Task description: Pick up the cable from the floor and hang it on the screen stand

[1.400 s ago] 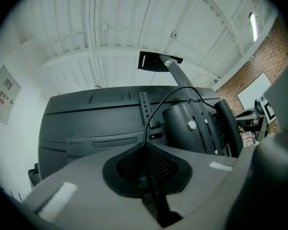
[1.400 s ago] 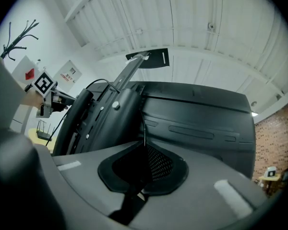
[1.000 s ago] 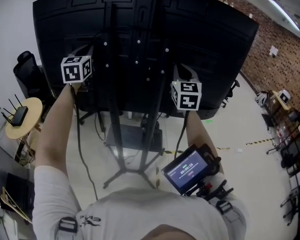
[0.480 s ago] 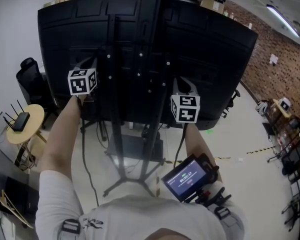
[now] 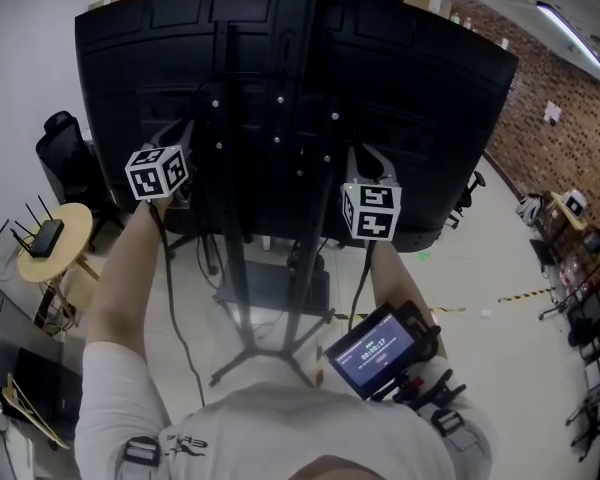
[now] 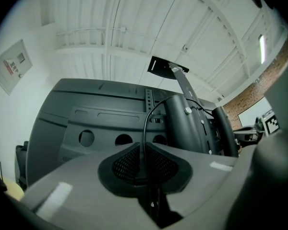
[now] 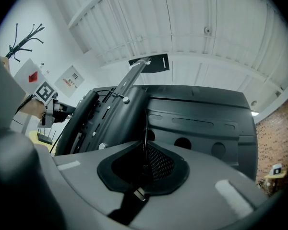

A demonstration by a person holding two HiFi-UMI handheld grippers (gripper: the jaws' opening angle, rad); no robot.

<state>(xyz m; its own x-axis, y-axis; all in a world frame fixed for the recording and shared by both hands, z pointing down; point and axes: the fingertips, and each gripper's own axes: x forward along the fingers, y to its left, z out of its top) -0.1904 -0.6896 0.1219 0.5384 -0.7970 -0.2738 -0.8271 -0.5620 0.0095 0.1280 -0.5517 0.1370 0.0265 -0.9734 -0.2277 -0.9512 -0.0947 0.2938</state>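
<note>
My right claw (image 7: 144, 151) is loosening its pinch on the cable (image 6: 144, 128). My left claw (image 6: 143, 150) is pinching it, sinking. I'm probably starting to release it over the screen stand (image 5: 229, 253).

Both arms were stretched forward and up, with the forearms bare. The left arm (image 5: 120, 268) reached out on the left side. Its claw (image 6: 144, 147) pointed a little above level, with the jaws almost together and the pads pinching a thin black cable (image 6: 144, 128). The right arm (image 5: 388, 268) sat slightly lower in the head view, and its claw (image 7: 145, 150) also tipped gently upward. The right jaws had just been opening a little. The cable ran between the pads, which stood close on either side of it.
</note>
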